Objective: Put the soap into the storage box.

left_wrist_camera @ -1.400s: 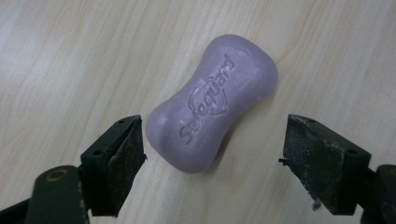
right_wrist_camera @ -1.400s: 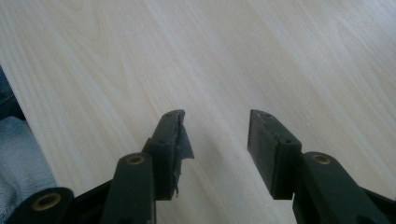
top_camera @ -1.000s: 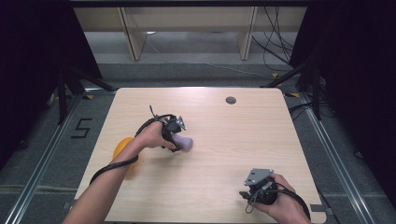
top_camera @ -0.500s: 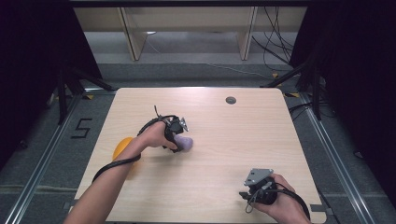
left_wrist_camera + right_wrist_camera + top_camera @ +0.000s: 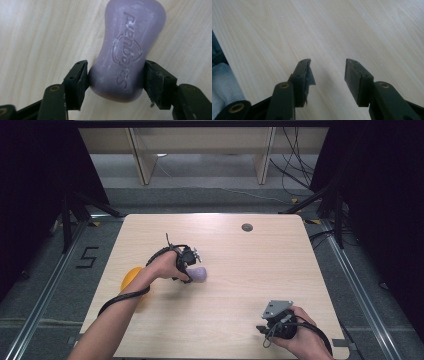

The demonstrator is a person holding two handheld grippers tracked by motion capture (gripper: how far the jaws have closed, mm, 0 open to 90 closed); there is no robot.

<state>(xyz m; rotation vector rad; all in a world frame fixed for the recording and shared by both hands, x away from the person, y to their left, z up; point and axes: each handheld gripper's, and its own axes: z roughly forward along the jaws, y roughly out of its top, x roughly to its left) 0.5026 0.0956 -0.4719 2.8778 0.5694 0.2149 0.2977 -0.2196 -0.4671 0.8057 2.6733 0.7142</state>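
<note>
Gripping a waisted, matte lilac soap bar (image 5: 127, 53), left gripper (image 5: 116, 75); right gripper (image 5: 327, 72) fingers wide.

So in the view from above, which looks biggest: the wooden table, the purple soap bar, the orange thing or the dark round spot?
1. Table.
2. Orange thing, though the forearm partly hides it.
3. Purple soap bar, partly behind the left gripper.
4. Dark round spot.
</note>
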